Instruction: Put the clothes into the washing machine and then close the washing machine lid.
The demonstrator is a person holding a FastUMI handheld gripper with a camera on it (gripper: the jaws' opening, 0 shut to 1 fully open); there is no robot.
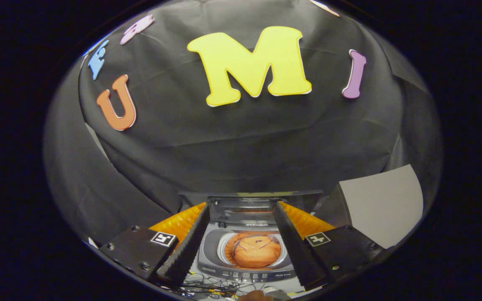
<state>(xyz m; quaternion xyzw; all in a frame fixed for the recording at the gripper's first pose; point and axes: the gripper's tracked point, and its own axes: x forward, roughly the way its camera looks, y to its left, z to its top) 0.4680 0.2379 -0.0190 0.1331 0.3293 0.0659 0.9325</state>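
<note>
A small grey top-loading washing machine (247, 274) stands just ahead of my fingers, seen in the gap between them. Its lid (243, 209) is raised upright at the back. Orange clothes (257, 251) lie bunched inside the round drum. My gripper (241, 246) is open, its two black fingers spread wide on either side of the machine, with nothing held between them. The fingers hover above the machine and do not touch it.
Black cloth forms the wall behind the machine. A grey panel (381, 207) leans at the right beyond the right finger. Tangled thin cables (207, 286) lie on the surface in front of the machine.
</note>
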